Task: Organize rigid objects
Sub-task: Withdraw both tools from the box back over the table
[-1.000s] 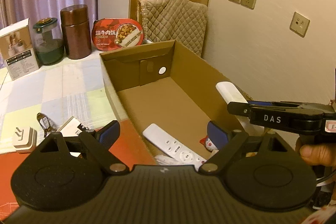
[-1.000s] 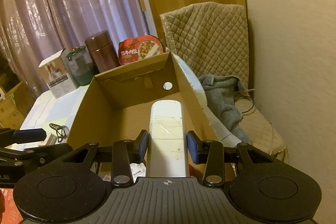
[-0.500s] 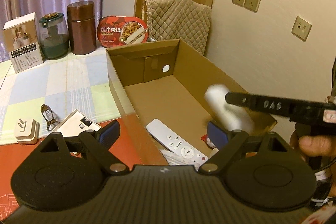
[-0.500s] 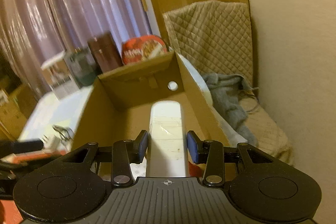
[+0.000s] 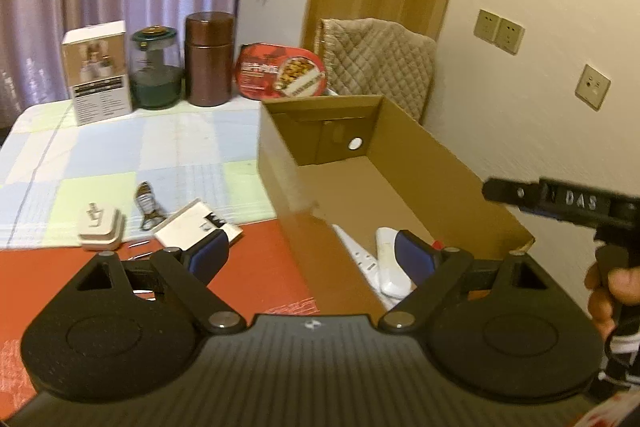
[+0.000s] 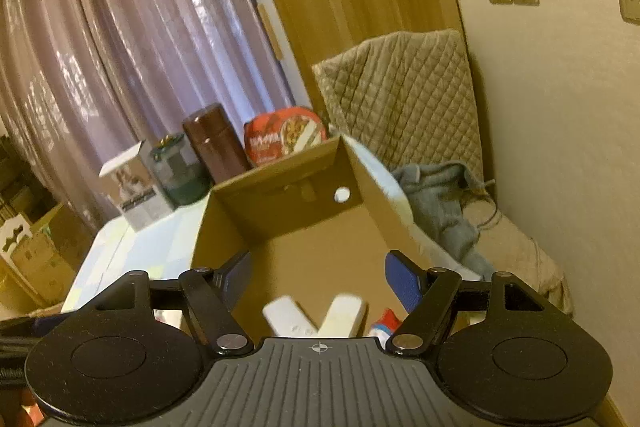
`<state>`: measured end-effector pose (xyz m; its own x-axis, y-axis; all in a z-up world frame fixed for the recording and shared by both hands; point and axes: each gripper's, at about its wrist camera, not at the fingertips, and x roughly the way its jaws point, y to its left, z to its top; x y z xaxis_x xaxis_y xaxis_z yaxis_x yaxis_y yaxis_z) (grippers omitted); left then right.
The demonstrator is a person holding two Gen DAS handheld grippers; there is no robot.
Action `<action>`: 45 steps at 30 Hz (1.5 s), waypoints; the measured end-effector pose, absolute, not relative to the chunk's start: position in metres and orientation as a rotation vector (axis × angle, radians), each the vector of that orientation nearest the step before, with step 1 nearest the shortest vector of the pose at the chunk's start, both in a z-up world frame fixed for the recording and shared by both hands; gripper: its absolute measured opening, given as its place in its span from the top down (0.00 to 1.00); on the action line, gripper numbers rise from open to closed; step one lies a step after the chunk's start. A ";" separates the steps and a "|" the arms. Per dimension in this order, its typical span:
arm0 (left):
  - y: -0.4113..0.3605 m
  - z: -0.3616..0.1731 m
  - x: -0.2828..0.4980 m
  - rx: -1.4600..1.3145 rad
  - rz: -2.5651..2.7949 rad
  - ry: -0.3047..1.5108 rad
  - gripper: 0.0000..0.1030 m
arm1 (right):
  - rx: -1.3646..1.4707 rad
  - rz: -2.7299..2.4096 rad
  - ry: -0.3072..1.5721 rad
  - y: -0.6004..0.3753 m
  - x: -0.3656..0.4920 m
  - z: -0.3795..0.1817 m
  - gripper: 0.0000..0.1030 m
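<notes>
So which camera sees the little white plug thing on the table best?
The left wrist view: the small white plug adapter sits in plain sight on the checked tablecloth. In the right wrist view it doesn't show at all.

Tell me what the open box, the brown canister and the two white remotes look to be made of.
Open box: corrugated cardboard, matte brown, with folded flaps and raw cut edges. Brown canister: probably metal or lacquered, judging by its glossy sheen and vertical highlights. White remotes: likely plastic, smooth and moulded, lying in the box; blur hides the detail.
</notes>
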<state>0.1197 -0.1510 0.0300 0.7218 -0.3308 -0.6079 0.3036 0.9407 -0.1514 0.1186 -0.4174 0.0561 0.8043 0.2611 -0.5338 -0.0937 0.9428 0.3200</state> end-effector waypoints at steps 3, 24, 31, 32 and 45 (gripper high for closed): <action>-0.139 0.033 0.109 -0.046 -0.329 0.674 0.15 | 0.265 0.191 0.643 -0.407 0.108 0.055 0.32; -0.060 0.042 0.046 -0.096 -0.219 0.625 0.15 | 0.173 0.282 0.702 -0.337 0.063 0.058 0.32; -0.045 0.040 0.041 -0.103 -0.192 0.625 0.15 | 0.157 0.300 0.710 -0.323 0.062 0.057 0.32; -0.043 0.040 0.040 -0.103 -0.188 0.626 0.15 | 0.155 0.302 0.711 -0.321 0.063 0.057 0.32; -0.015 0.030 0.044 -0.072 -0.131 0.639 0.15 | 0.093 0.314 0.714 -0.286 0.068 0.055 0.32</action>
<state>0.0443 -0.0151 0.0301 0.7948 -0.1440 -0.5895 0.0995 0.9892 -0.1075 0.0684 -0.2863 0.0552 0.7113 0.3141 -0.6288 -0.2513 0.9491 0.1898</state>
